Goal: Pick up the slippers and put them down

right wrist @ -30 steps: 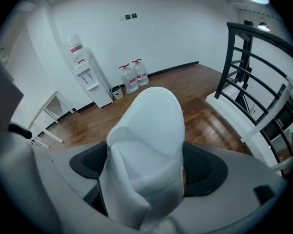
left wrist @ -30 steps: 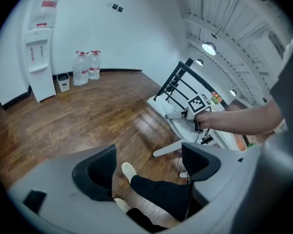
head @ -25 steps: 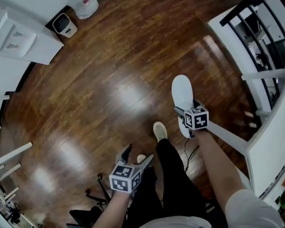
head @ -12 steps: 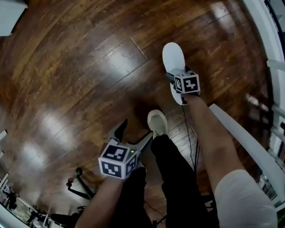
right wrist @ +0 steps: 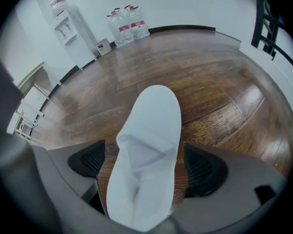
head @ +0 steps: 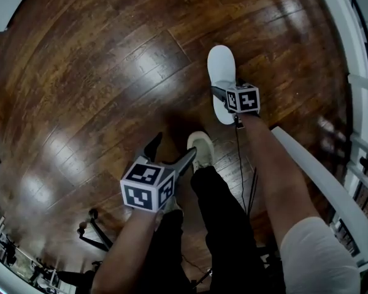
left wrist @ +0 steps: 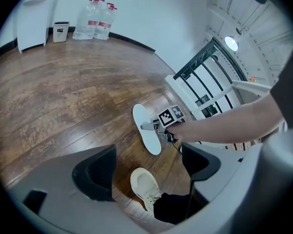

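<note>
A single white slipper (head: 220, 69) hangs above the dark wood floor (head: 98, 72), toe pointing away from me. My right gripper (head: 223, 94) is shut on its heel half. In the right gripper view the slipper (right wrist: 149, 145) fills the space between the two black pads (right wrist: 204, 168), creased near the camera. The left gripper view shows the slipper (left wrist: 145, 130) and the right gripper (left wrist: 161, 126) from the side. My left gripper (head: 170, 152) is lower and nearer, open and holding nothing. Below it is the person's pale shoe (head: 200, 149). I see no second slipper.
A white railing with black bars (head: 356, 103) runs along the right. Water bottles (left wrist: 95, 21), a small white bin (left wrist: 61, 30) and a white cabinet (left wrist: 31, 18) stand by the far wall. A water dispenser (right wrist: 63, 21) is there too. Black stand legs (head: 92, 231) lie near my left.
The head view has tipped further down and the far wall has left the frame. My right gripper still carries the slipper, now a little further forward. The left gripper has risen closer to the camera.
</note>
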The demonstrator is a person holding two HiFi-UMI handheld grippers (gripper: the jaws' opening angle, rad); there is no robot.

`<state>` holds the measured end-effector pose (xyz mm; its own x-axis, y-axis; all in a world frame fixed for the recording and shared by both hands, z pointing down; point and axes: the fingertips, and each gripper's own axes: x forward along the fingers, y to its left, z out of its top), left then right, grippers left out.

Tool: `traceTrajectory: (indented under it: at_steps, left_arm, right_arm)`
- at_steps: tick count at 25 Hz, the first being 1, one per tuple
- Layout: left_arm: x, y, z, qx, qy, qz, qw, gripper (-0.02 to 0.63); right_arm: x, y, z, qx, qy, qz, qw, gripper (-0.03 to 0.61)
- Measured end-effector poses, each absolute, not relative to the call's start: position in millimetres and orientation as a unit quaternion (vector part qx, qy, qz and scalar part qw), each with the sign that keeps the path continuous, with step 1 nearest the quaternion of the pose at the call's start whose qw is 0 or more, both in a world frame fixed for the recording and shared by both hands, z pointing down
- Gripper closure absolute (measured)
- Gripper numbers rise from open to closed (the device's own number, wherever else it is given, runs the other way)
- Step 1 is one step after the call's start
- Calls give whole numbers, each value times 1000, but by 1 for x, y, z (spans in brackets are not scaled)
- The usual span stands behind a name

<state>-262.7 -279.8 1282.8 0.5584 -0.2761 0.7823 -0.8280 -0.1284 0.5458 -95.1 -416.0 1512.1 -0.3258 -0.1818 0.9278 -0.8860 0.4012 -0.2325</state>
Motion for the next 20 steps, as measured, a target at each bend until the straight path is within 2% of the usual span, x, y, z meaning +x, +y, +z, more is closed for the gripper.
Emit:
traceTrajectory:
  at_steps: [10,20]
  left_arm:
    - [-274,-278,1167,711,-390,263,523,195]
    - [-287,-248,946,738,-378,288,479,195]
  right_arm:
    - [-105,-402,1367,370,-709,390,457,51]
    - [-103,-332,1101,375,-722,386,435,61]
